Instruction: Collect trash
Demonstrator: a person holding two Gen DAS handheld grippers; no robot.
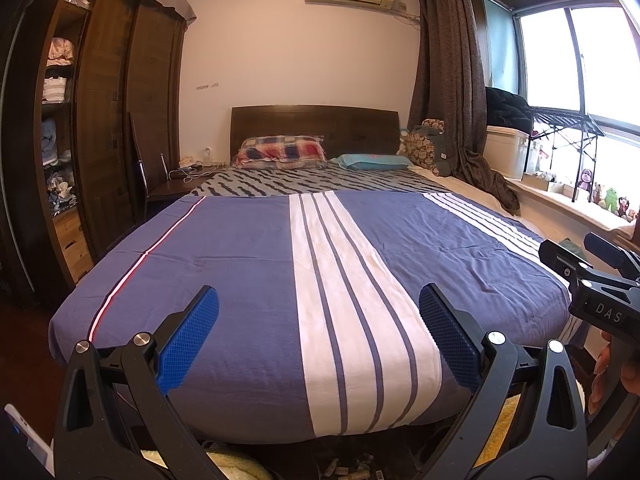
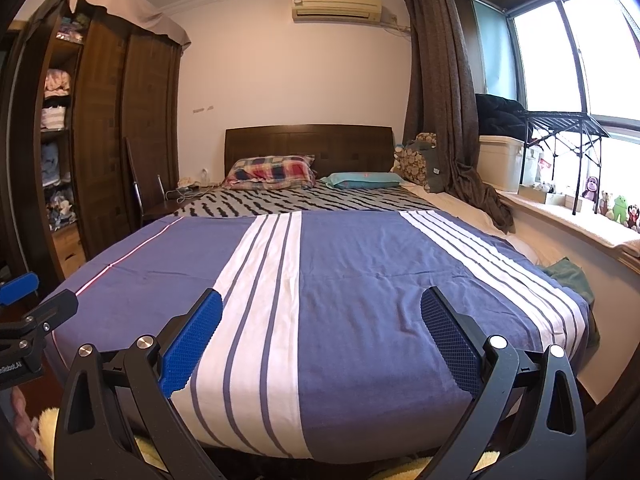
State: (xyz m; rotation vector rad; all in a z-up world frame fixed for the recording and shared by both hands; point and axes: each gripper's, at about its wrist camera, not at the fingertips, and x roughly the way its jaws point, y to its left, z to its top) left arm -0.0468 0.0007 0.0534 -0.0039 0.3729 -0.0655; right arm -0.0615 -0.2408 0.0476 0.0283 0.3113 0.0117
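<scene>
No trash shows plainly on the bed (image 1: 248,264), which is covered by a blue blanket with white stripes (image 2: 360,280). My left gripper (image 1: 319,300) is open and empty, held above the foot of the bed. My right gripper (image 2: 321,304) is open and empty too, beside the left one. The right gripper's body shows at the right edge of the left wrist view (image 1: 600,280). The left gripper's body shows at the left edge of the right wrist view (image 2: 28,320). Some small items lie on the floor under the foot of the bed (image 1: 348,468), too dark to identify.
A dark wardrobe (image 1: 108,120) with open shelves stands at the left. A chair and bedside table (image 1: 176,184) are by the headboard. Pillows (image 1: 280,152) and plush toys lie at the head. A windowsill (image 2: 580,220) with toys, a rack and a curtain run along the right. A green cloth (image 2: 568,276) lies at the bed's right edge.
</scene>
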